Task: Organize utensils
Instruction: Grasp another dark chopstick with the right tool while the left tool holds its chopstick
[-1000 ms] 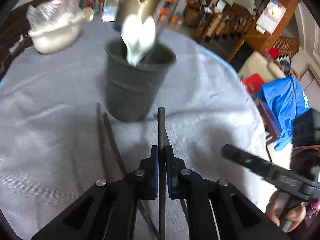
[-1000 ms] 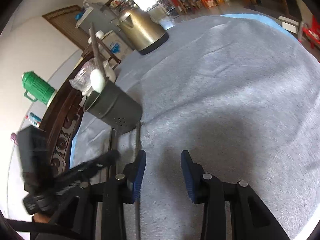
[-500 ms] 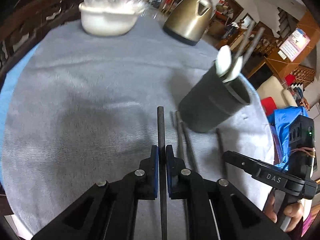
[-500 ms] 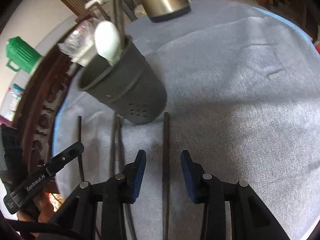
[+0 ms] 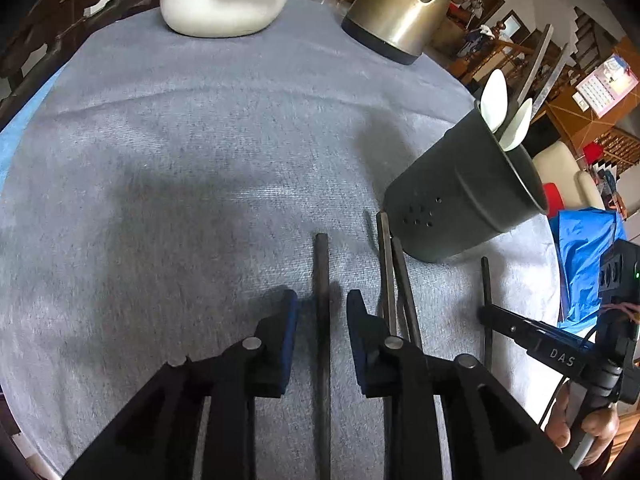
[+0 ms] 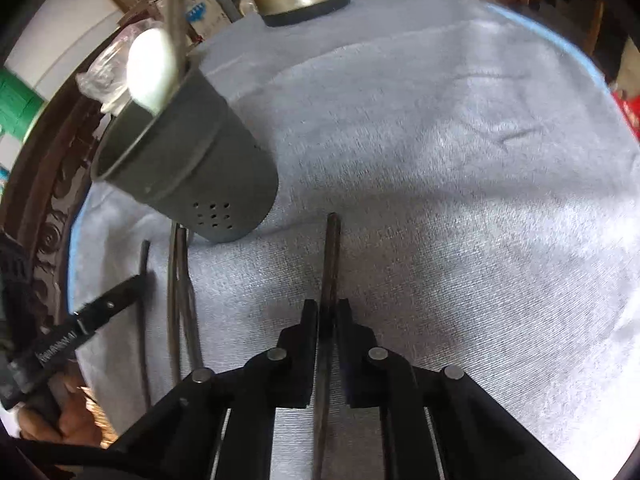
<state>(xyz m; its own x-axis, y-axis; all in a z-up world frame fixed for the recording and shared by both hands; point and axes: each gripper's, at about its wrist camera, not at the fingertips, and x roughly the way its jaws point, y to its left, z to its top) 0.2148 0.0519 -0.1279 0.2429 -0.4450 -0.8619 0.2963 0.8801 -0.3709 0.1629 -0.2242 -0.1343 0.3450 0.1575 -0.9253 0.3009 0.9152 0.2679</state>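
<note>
A dark utensil holder (image 5: 460, 204) stands on the grey cloth, with white spoons (image 5: 494, 98) and chopsticks in it; it also shows in the right wrist view (image 6: 188, 168). My left gripper (image 5: 322, 312) is open, with a dark chopstick (image 5: 322, 280) lying on the cloth between its jaws. Two more chopsticks (image 5: 394, 280) lie beside the holder's base. My right gripper (image 6: 328, 316) is shut on another dark chopstick (image 6: 332, 256), low over the cloth right of the holder.
A brass kettle (image 5: 400, 8) and a white bowl (image 5: 220, 4) stand at the far side of the round table. The table edge (image 5: 24, 120) curves close on the left. Furniture and a blue bag (image 5: 580, 248) lie beyond the right edge.
My left gripper has opened and let its chopstick down onto the cloth. My right gripper has closed on the chopstick that lay between its open jaws.
</note>
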